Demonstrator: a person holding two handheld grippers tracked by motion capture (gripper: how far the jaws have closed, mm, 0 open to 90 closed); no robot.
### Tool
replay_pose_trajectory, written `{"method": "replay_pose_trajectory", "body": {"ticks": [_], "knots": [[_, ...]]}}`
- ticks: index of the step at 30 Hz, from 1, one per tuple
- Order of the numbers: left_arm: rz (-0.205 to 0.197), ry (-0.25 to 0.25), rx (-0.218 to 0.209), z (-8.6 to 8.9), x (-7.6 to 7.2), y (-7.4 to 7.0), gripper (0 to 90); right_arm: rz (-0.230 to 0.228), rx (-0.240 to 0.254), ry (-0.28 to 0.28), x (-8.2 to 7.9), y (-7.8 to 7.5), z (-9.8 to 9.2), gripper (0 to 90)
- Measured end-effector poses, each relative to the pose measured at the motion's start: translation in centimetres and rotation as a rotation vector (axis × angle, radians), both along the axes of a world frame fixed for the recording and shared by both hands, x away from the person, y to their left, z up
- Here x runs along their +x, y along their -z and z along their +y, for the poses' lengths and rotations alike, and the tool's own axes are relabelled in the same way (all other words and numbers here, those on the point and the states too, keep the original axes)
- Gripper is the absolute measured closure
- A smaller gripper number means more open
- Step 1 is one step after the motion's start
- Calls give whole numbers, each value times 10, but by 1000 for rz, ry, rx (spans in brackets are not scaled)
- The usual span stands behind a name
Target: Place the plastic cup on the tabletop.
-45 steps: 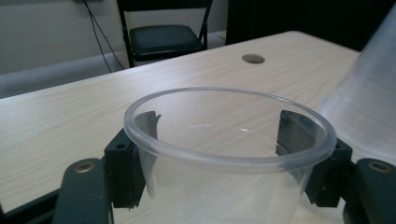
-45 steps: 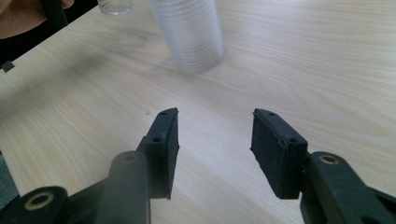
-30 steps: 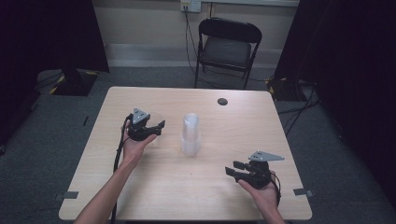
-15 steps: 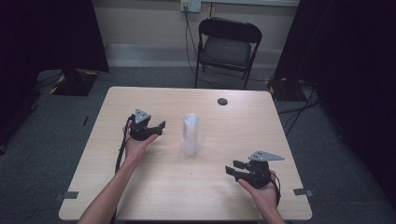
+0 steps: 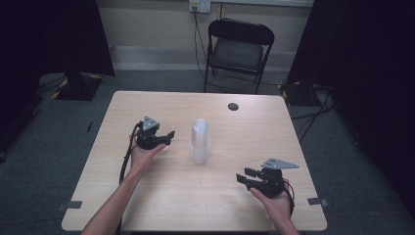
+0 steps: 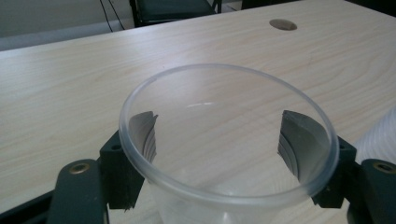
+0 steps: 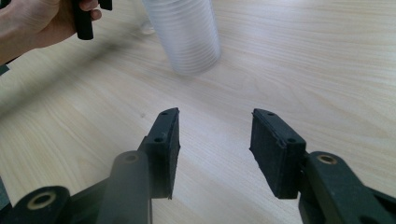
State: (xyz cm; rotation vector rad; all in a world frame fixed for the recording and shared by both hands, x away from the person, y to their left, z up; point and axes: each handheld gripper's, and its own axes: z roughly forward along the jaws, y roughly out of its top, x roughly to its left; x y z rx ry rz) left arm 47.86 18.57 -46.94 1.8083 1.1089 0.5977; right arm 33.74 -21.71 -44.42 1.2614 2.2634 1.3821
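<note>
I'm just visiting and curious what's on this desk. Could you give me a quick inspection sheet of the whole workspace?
Surface: pale wooden table with a round dark hole near its far edge.
Job's things: single clear cup; stack of clear cups upright mid-table.
Clutter: nothing seen.
Grippers: left tool has its pads pressed on the single cup's wall; right tool is open with nothing between its pads, low over the table.
Cables: black cable trails from the left tool.
Surroundings: black folding chair beyond the table, wall outlet, grey carpet.

Both grippers low over table, forearms in from near edge.
My left gripper [image 5: 169, 135] is clamped; right gripper [image 7: 215, 149] gapes, unloaded.
</note>
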Motion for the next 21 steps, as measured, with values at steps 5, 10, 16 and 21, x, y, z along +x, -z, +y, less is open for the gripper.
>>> {"method": "replay_pose_trajectory", "body": {"ticks": [5,10,16,21], "knots": [[13,2,4,2,-2,2,276,0,5,0,0,-1,-1,525],[11,12,2,3,-4,6,250,2,12,-5,1,-1,0,523],[20,25,-13,5,-5,6,168,3,22,-10,2,-1,0,520],[40,20,8,9,-7,9,160,3,23,-5,2,-1,0,516]]}}
